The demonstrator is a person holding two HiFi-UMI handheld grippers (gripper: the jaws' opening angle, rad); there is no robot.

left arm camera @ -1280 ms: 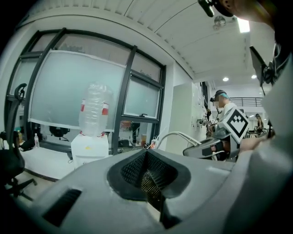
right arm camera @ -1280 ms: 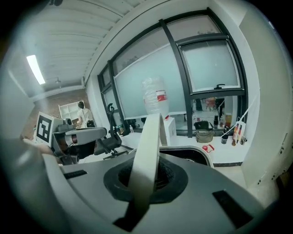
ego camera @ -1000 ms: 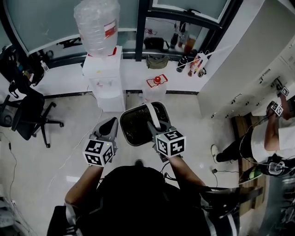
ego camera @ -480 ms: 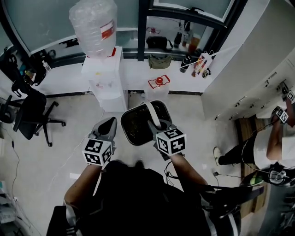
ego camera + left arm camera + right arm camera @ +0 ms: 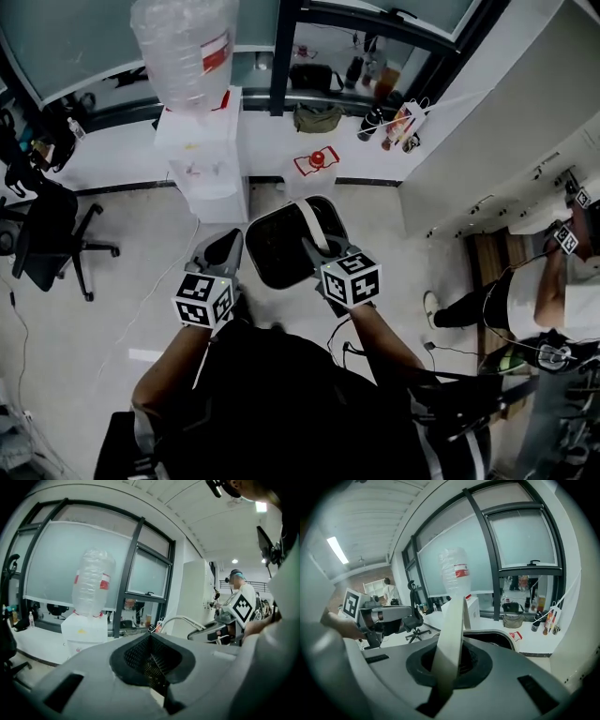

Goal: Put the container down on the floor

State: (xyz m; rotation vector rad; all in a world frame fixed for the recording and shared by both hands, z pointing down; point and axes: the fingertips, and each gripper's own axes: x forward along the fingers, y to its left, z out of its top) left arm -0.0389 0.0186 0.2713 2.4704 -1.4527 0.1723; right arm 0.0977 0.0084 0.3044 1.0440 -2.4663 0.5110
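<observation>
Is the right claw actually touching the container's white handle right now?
Touching. The right gripper view shows the right claw closed on the white handle, which is pinched between both jaws with no gap.

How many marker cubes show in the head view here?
4. One cube on the left hand-held gripper, one on the right hand-held gripper, two small ones at the right edge near another person. Others may be hidden.

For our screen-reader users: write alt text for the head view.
Seen from above, the right gripper is shut on the pale handle of a dark container over the floor; the left gripper, shut and empty, sits beside it, a water dispenser ahead.
</observation>
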